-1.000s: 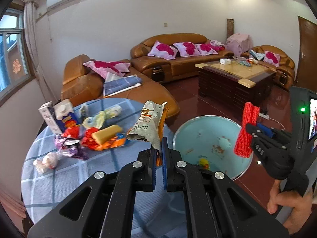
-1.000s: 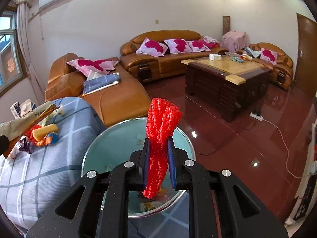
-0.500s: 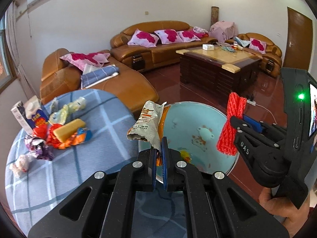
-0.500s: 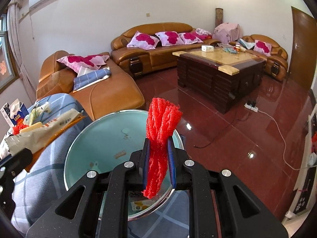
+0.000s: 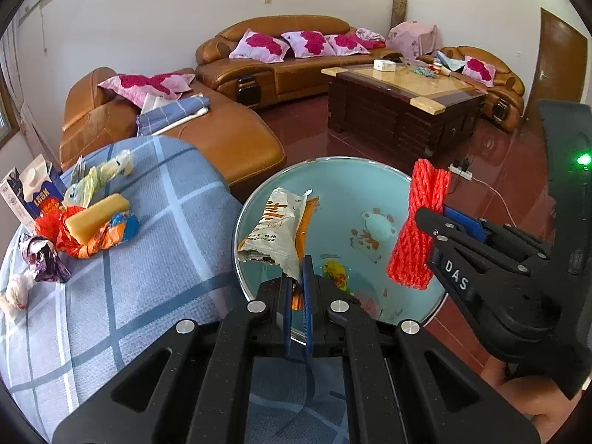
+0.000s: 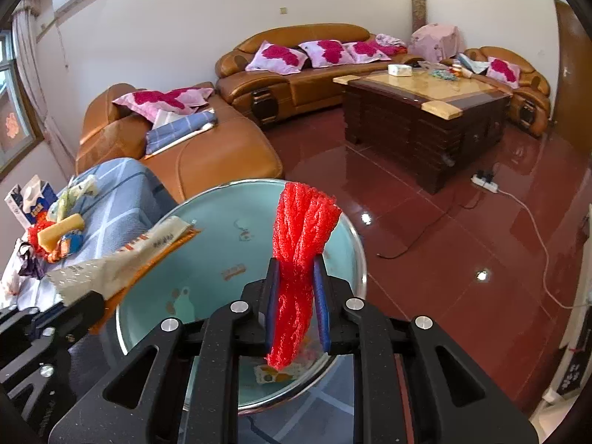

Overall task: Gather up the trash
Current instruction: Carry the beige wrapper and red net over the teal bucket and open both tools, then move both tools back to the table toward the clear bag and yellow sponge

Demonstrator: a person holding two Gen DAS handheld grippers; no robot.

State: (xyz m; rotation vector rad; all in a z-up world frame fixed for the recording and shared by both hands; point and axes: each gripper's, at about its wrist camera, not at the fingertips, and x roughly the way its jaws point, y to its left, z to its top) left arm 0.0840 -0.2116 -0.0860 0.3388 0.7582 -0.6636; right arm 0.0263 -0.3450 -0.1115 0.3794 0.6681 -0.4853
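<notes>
More rubbish waits near the left edge of the checked tablecloth (image 5: pixel 155 259): a carton (image 5: pixel 31 194), crinkled foil wrappers (image 5: pixel 98 235), a yellow block (image 5: pixel 97 216); the left gripper (image 5: pixel 298 277), jaws nearly shut, pinches a limp crumpled snack wrapper (image 5: pixel 275 227) above the basin (image 5: pixel 370 188), surely to drop it there; the right gripper (image 6: pixel 295 298) holds a spongy red net sleeve (image 6: pixel 301 244) in narrow jaws over the same smooth, pale-blue, steel-rimmed basin, where a few scraps lie.
</notes>
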